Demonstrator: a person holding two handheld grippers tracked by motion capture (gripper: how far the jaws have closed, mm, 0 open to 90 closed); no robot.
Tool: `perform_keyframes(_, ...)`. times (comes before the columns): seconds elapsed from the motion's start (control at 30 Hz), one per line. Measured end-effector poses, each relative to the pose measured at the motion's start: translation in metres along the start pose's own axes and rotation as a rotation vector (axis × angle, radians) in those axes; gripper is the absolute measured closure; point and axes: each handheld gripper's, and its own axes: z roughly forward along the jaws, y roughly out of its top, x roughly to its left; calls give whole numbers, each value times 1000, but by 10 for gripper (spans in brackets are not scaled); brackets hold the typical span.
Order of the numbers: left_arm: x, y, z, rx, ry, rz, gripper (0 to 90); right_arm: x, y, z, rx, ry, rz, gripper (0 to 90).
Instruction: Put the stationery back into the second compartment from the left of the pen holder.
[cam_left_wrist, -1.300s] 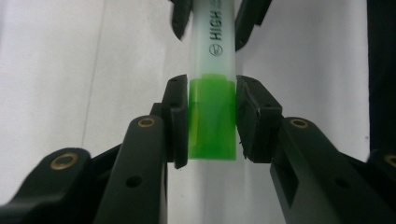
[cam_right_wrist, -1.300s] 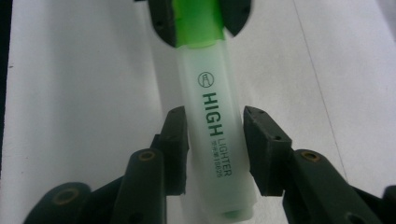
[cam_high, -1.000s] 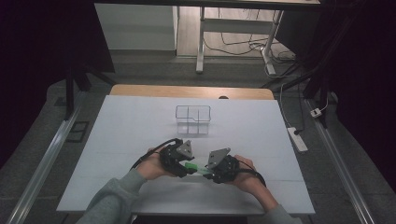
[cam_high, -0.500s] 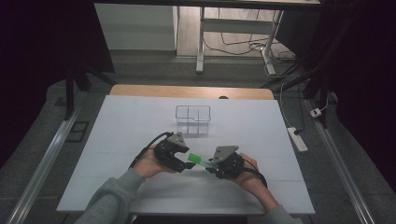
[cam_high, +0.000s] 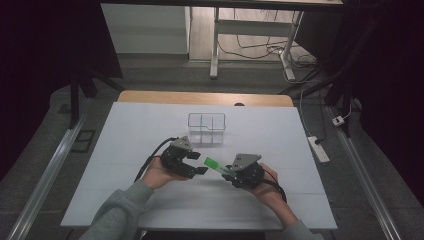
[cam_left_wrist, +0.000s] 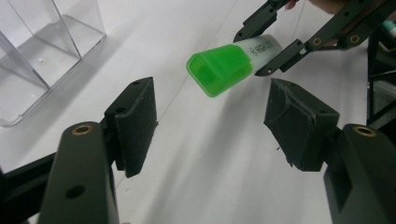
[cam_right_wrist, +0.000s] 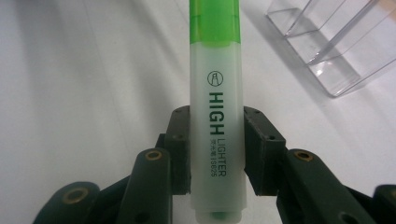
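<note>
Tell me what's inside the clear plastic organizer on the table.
Nothing lies in the compartments of the clear organizer that can be seen; the white table shows through its walls. The gripper views cut off part of it, and in the high view it is too small to rule out tiny items.

Black jaws, brass-ringed screw holes; grey plates; grey sleeves (cam_high: 117, 215).

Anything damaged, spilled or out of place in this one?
Nothing stands out. The right gripper holds a capped green highlighter squarely; the left gripper, jaws just opened, faces its cap with nothing between them. The clear organizer stands upright on the table.
</note>
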Motion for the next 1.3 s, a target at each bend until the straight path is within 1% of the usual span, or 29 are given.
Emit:
perform_keyframes(0.27, 3, 0, 1, -38, -8, -27, 341, 2, 0, 1, -46, -42, 8, 651)
perform_keyframes(0.37, 3, 0, 2, -52, -11, -41, 348, 4, 0, 3, -75, -54, 17, 651)
perform_keyframes(0.47, 4, 0, 3, -56, -18, -52, 354, 7, 1, 3, -92, -74, 4, 651)
perform_keyframes(0.53, 5, 1, 4, -71, -28, -69, 357, 8, 1, 3, -105, -81, 4, 651)
perform_keyframes(0.6, 6, 1, 5, -87, -39, -86, 367, 8, 2, 3, -102, -85, -1, 651)
perform_keyframes(0.67, 7, 1, 6, -98, -48, -101, 381, 10, 2, 5, -118, -90, -2, 651)
perform_keyframes(0.73, 8, 1, 8, -109, -77, -120, 406, 12, 3, 5, -121, -95, -11, 651)
perform_keyframes(0.77, 9, 2, 9, -114, -86, -124, 427, 13, 3, 5, -123, -97, -18, 651)
perform_keyframes(0.8, 8, 2, 10, -111, -89, -124, 445, 14, 4, 6, -124, -98, -22, 651)
perform_keyframes(0.87, 8, 2, 13, -99, -111, -121, 497, 16, 5, 6, -127, -101, -30, 651)
perform_keyframes(0.93, 6, 2, 15, -87, -116, -110, 551, 17, 6, 7, -122, -99, -33, 651)
perform_keyframes(0.97, 6, 2, 16, -89, -123, -108, 563, 17, 6, 7, -119, -98, -34, 651)
perform_keyframes(1.03, 6, 2, 15, -103, -147, -115, 612, 17, 5, 8, -104, -95, -34, 650)
perform_keyframes(1.1, 6, 2, 15, -111, -174, -117, 662, 17, 4, 10, -100, -97, -39, 650)
perform_keyframes(1.2, 6, 2, 17, -103, -179, -111, 685, 19, 4, 12, -83, -108, -57, 650)
perform_keyframes(1.3, 4, 2, 17, -103, -176, -101, 696, 19, 3, 13, -83, -105, -53, 646)
